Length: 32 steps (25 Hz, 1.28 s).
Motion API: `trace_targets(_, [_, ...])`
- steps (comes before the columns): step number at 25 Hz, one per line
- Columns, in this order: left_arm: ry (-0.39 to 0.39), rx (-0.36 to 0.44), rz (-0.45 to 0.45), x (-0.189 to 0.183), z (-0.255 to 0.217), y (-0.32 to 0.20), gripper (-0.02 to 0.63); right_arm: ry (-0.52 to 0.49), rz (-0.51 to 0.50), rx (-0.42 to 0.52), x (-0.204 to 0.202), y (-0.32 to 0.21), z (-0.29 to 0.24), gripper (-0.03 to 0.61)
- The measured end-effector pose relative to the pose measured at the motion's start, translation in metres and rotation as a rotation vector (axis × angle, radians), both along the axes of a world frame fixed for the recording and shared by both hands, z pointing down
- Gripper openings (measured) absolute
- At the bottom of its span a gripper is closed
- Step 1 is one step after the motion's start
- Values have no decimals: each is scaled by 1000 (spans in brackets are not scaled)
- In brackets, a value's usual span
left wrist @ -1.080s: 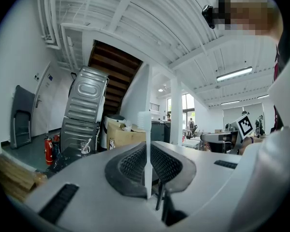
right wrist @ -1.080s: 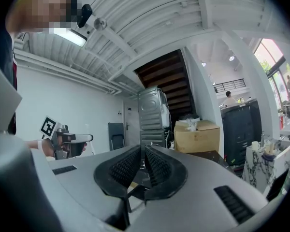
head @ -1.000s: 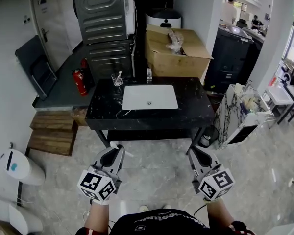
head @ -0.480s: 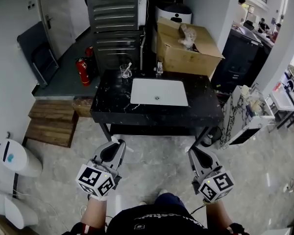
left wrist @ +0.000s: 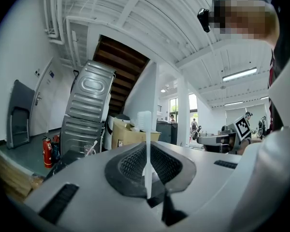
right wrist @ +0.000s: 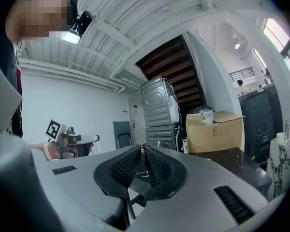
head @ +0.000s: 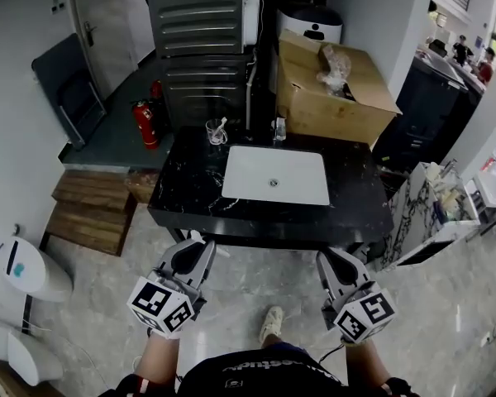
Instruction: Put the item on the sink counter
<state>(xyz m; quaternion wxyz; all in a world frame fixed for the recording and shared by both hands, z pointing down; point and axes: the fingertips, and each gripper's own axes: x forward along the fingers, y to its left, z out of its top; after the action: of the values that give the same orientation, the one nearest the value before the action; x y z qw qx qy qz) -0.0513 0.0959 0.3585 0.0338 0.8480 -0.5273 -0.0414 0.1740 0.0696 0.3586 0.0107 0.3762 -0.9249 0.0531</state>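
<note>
My left gripper (head: 195, 253) is shut on a white toothbrush (left wrist: 146, 149). In the left gripper view the toothbrush stands upright between the pads, bristle head on top. My right gripper (head: 331, 260) is shut, and I see nothing held between its pads in the right gripper view (right wrist: 142, 152). Both grippers hang low over the floor, short of the black marble sink counter (head: 182, 197). A white basin (head: 277, 174) is set in the counter. A glass (head: 216, 131) with a white stick in it stands at the counter's back left.
A small bottle (head: 279, 129) stands behind the basin. A cardboard box (head: 335, 98) sits behind the counter at the right, and a grey metal appliance stack (head: 200, 40) behind it at the left. A red fire extinguisher (head: 149, 124), wooden steps (head: 87, 213) and a white bin (head: 29, 269) lie to the left.
The counter has come nearer and sits lower in the head view as the person walks toward it. Both grippers keep their pose, and the left still holds the toothbrush.
</note>
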Motion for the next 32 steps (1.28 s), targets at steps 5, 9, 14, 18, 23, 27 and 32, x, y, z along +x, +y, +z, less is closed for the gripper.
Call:
trace_targets(5, [-16, 2, -33, 12, -10, -91, 32, -4, -47, 7, 5, -93, -8, 41])
trace_targets(9, [-29, 11, -71, 21, -21, -146, 32, -12, -87, 18, 10, -153, -13, 41])
trace_targets(14, [-57, -9, -113, 10, -25, -187, 32, -23, -115, -5, 1, -207, -9, 41])
trace_targets(18, [-55, -25, -147, -15, -22, -218, 32, -27, -135, -28, -17, -240, -4, 41])
trace_targets(23, [-28, -18, -148, -48, -14, -265, 32, -11, -134, -25, -50, -283, -2, 41])
trace_targets(27, [-5, -9, -149, -85, -10, -310, 32, 5, -120, -13, -79, -310, -8, 41])
trace_targets(32, [-20, 28, -146, -134, -8, -379, 32, 24, -74, -15, -98, -342, -8, 41])
